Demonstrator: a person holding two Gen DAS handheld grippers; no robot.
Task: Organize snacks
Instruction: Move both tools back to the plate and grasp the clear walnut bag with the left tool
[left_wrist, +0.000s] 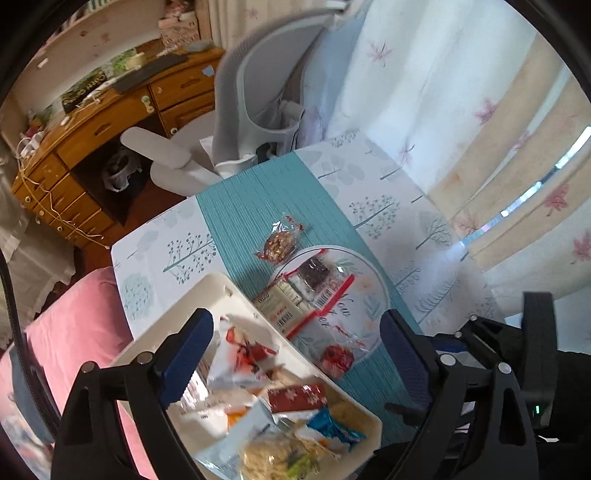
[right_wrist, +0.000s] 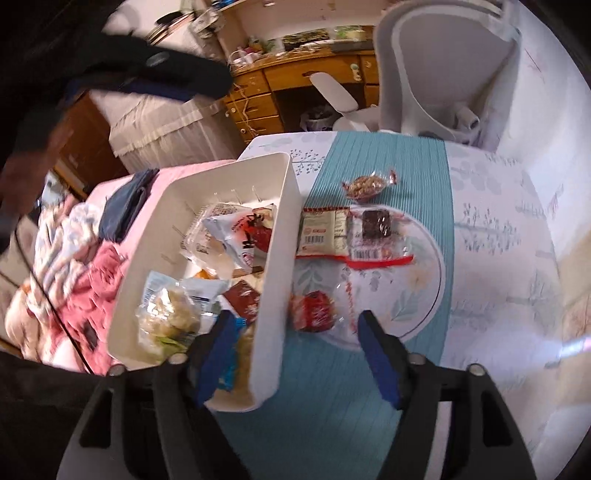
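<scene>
Snacks, sorted lot: a white bin (right_wrist: 280, 206) stands on the left part of the table, its long wall touching or just beside the plate's rim. It holds a mixed heap: a white-and-red bag (right_wrist: 243, 236), a dark red packet (right_wrist: 245, 299), a clear bag of pale puffed pieces (right_wrist: 170, 317), a blue wrapper (left_wrist: 334, 424), and other packs too blurred to name.

Snacks, unsorted lot: a glass plate (right_wrist: 417, 295) on the teal runner (right_wrist: 388, 162) carries a beige barcode packet (right_wrist: 321, 232) lying half over the plate's rim against the bin wall, a dark brownie in clear wrap (right_wrist: 376, 225), and a round red sweet (right_wrist: 314, 310) at the near rim. One nut bar in clear wrap (right_wrist: 365, 184) lies alone on the runner, just beyond the plate.

Progress, judged: well advanced if the bin is the destination; four pieces appear left outside it. Which way the sorting runs cannot be told for certain.

Right gripper (right_wrist: 295, 354): jaws wide, holding nothing. Its left finger overlaps the bin's near end in view, its right finger hangs over the plate's near edge; the red sweet lies just ahead between them. Contact with anything cannot be made out.

Left gripper (left_wrist: 295, 350): jaws wide, empty, poised over the bin's heap and the plate's edge, touching nothing visible.

Surroundings: patterned tablecloth (right_wrist: 498, 229), grey chair (right_wrist: 443, 66), wooden desk (right_wrist: 295, 77), pink bedding (left_wrist: 74, 325).
</scene>
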